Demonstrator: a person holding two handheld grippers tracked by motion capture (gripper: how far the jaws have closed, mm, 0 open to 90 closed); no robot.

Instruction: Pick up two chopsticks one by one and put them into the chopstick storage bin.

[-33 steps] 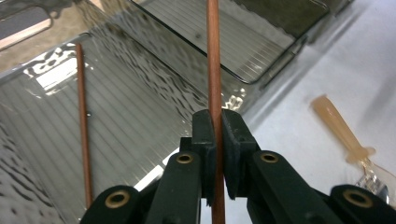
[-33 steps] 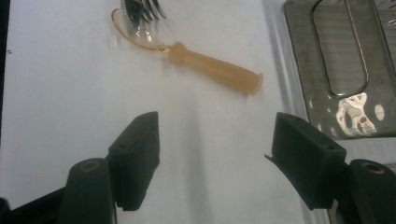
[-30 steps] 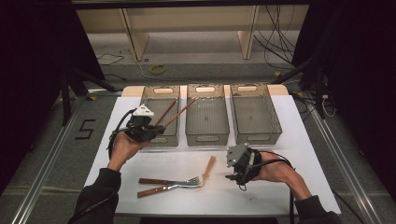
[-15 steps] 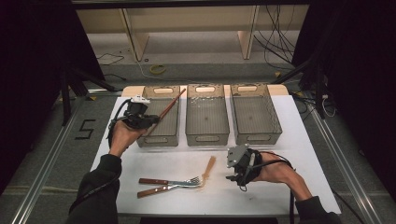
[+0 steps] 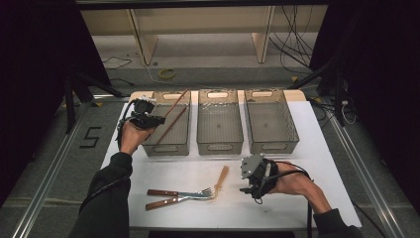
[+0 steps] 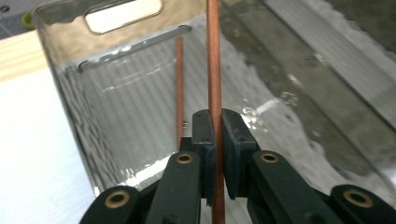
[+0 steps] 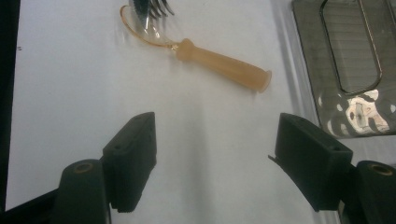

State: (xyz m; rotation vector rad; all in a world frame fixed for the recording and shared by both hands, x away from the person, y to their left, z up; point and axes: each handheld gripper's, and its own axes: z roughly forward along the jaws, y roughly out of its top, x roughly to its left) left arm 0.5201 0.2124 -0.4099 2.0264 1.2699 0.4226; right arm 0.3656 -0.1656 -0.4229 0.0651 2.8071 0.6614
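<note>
High view: left gripper over leftmost clear plastic bin, clamped on thin reddish-brown wooden chopstick; right gripper near translucent orange plastic spoon on white table.

Left gripper view: jaws tight on chopstick, second chopstick lying inside bin.

Right gripper view: jaws wide apart, empty, just been opening.

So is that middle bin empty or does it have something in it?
Empty, as far as the high view shows: the middle bin has a bare floor, while the left bin holds a chopstick.
</note>
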